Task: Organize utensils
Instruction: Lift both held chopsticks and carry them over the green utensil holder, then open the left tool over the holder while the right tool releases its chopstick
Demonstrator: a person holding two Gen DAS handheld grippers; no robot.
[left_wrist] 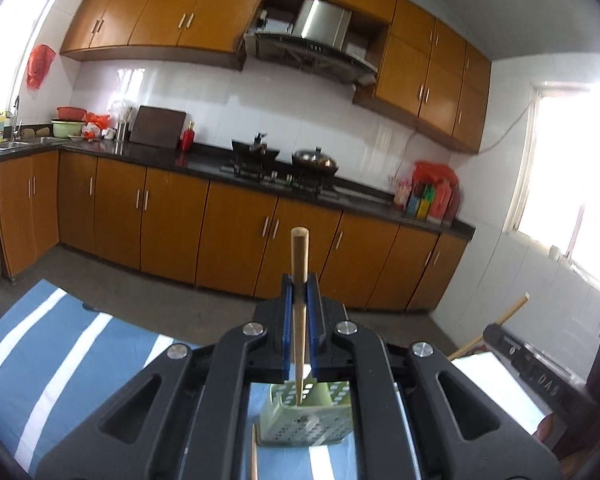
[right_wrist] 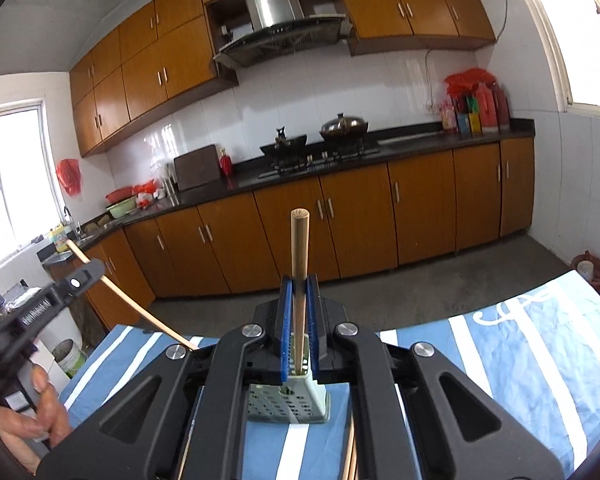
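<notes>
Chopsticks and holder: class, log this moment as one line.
left gripper: shut on chopstick | right gripper: shut on chopstick | holder: on striped cloth, below both | stage: carrying

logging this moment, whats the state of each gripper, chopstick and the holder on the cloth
left gripper: shut on a chopstick
right gripper: shut on a chopstick
green holder: upright on the striped cloth, neither held chopstick in it yet
loose chopsticks: lying on the cloth
</notes>
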